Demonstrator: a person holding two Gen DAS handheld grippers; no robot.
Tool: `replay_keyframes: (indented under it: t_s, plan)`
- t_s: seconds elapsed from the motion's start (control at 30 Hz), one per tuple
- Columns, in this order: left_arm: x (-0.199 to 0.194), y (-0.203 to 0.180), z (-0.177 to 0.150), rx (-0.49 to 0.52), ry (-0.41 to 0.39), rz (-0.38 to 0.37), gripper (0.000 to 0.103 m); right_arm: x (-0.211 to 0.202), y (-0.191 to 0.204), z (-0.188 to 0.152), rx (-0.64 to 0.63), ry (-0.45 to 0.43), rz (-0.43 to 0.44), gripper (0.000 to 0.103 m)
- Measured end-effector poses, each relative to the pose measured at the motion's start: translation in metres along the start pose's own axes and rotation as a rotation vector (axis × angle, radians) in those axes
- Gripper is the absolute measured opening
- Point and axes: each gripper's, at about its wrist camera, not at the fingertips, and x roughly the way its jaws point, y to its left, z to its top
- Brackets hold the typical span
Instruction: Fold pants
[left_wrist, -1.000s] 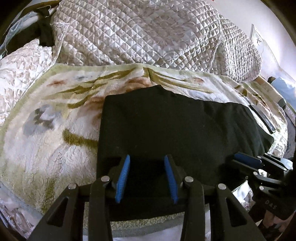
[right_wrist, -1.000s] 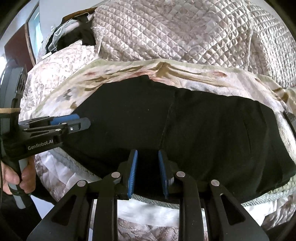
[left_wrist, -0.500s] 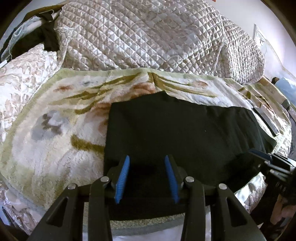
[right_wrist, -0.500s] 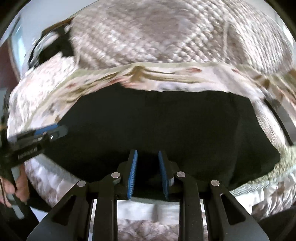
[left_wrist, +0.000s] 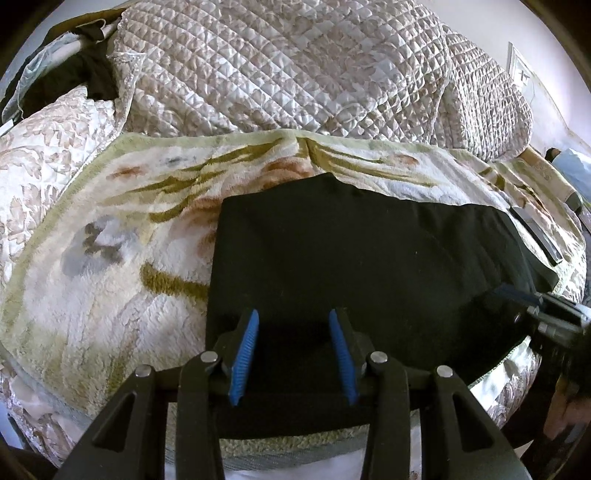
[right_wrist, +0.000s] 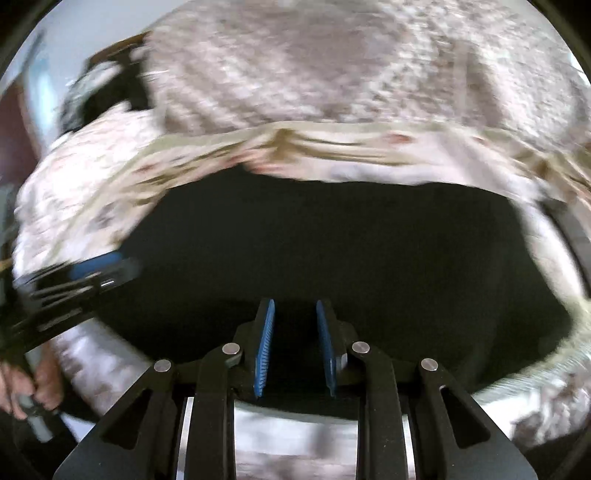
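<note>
Bed (left_wrist: 303, 66) carried a quilted cover at the back and a floral blanket (left_wrist: 110, 236) in front. Black pants (left_wrist: 351, 251) lay flat on the blanket, already folded into a wide slab, near edge at the bed's front edge. Risk: that near edge sat close to the drop-off; a sloppy lift could've dragged the whole slab off or pulled the layers apart. Plush blanket could've bunched under it too. Left hand-held gripper (left_wrist: 291, 350) was wide open over the near hem, holding nothing. Right hand-held gripper (right_wrist: 293, 347) was partly open, empty, its view blurred, so aim was uncertain.
</note>
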Motion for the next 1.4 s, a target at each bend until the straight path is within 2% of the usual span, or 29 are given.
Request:
replay_keyframes:
  t_s: [0.1, 0.13, 0.17, 0.2, 0.23, 0.43, 0.63, 0.7, 0.9, 1.1, 1.17, 1.27, 1.33, 1.4]
  plan:
    - [0.000, 0.000, 0.000, 0.000, 0.000, 0.001, 0.044, -0.013, -0.029, -0.001, 0.121, -0.029, -0.021, 0.024]
    - [0.000, -0.001, 0.000, 0.000, 0.001, 0.002, 0.045, -0.019, -0.037, -0.003, 0.158, -0.040, -0.043, 0.029]
    - [0.001, -0.001, 0.000, 0.000, 0.000, 0.001, 0.046, -0.021, -0.041, -0.003, 0.176, -0.043, -0.060, 0.035]
    - [0.001, -0.001, -0.001, 0.003, 0.000, 0.001, 0.048, -0.025, -0.047, -0.006, 0.206, -0.046, -0.072, 0.049]
    - [0.001, -0.002, -0.001, 0.004, 0.000, 0.001, 0.048, -0.028, -0.052, -0.008, 0.228, -0.045, -0.069, 0.058]
    - [0.001, -0.004, -0.002, 0.001, 0.000, -0.002, 0.049, -0.041, -0.079, -0.024, 0.386, -0.033, -0.047, 0.058]
    - [0.001, -0.003, -0.002, 0.000, 0.001, -0.004, 0.049, -0.033, -0.099, -0.032, 0.500, 0.029, -0.063, 0.058]
    - [0.002, -0.002, -0.002, 0.002, 0.000, -0.003, 0.049, -0.031, -0.104, -0.032, 0.527, 0.022, -0.059, 0.058]
    - [0.002, -0.003, -0.003, -0.001, 0.000, -0.003, 0.049, -0.025, -0.114, -0.018, 0.540, -0.009, -0.093, 0.059]
    - [0.002, -0.002, -0.003, -0.001, -0.001, -0.003, 0.051, -0.028, -0.115, -0.003, 0.540, -0.064, -0.083, 0.059]
    - [0.003, -0.003, -0.003, 0.000, -0.001, -0.003, 0.052, -0.018, -0.118, 0.003, 0.532, -0.048, -0.086, 0.059]
    - [0.002, -0.005, -0.003, 0.000, -0.002, -0.004, 0.053, -0.005, -0.124, 0.007, 0.534, -0.016, -0.084, 0.045]
    - [0.002, -0.006, -0.003, -0.004, -0.003, -0.010, 0.053, -0.009, -0.120, 0.015, 0.505, -0.032, -0.085, 0.026]
    - [0.000, -0.005, -0.001, -0.017, -0.005, -0.022, 0.053, -0.015, -0.114, 0.025, 0.473, -0.052, -0.078, 0.024]
